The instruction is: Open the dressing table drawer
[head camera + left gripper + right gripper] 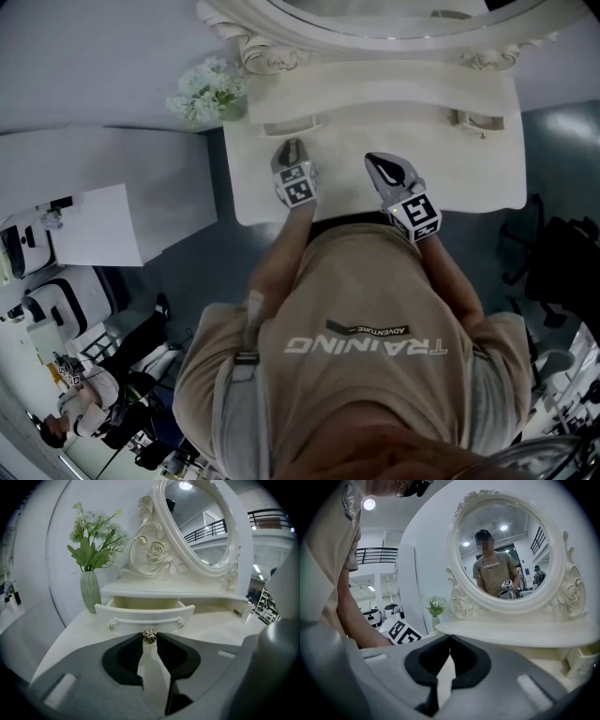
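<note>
Closest to me, the two jaws of my left gripper (150, 638) pinch the single knob (149, 635) of the one open drawer (145, 615), just beside one vase (90, 592), while my right gripper (450, 637) is closed on nothing.

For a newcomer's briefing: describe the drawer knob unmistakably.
Find the white dressing table with the oval mirror. Beside the green vase, one drawer stands pulled out. The knob sits at its front's centre, pinched in the left tool: round and shiny, unlike the pale fittings either side.
</note>
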Tool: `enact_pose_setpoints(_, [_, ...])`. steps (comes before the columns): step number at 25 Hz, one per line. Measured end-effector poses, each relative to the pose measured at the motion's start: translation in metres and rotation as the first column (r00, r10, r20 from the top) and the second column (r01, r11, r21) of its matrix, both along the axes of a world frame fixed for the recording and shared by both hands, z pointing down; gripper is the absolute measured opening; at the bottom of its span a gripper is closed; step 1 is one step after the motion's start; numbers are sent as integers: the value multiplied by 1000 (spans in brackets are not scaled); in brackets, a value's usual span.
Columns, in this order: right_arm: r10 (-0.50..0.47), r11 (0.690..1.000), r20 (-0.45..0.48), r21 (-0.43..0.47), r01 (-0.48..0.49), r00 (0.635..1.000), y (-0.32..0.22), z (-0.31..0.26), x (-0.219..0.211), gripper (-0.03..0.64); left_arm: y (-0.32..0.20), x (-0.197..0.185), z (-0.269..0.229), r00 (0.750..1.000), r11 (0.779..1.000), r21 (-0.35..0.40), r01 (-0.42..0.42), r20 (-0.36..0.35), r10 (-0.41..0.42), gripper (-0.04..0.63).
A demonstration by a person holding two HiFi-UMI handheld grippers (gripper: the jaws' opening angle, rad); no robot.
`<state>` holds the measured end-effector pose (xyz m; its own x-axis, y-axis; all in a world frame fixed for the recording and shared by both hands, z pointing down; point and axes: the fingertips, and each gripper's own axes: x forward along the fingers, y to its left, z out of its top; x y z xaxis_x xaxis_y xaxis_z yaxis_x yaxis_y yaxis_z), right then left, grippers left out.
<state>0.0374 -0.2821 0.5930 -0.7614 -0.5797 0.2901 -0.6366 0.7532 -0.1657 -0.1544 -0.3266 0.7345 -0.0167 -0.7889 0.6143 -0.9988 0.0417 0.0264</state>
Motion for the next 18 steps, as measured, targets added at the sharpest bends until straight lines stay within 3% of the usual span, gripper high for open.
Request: enact_pose_setpoints(18, [11,1000,-23,18,-11,1000,32,-2,1,4,25,-1,-2,999,999,34,-26,-23,27,115])
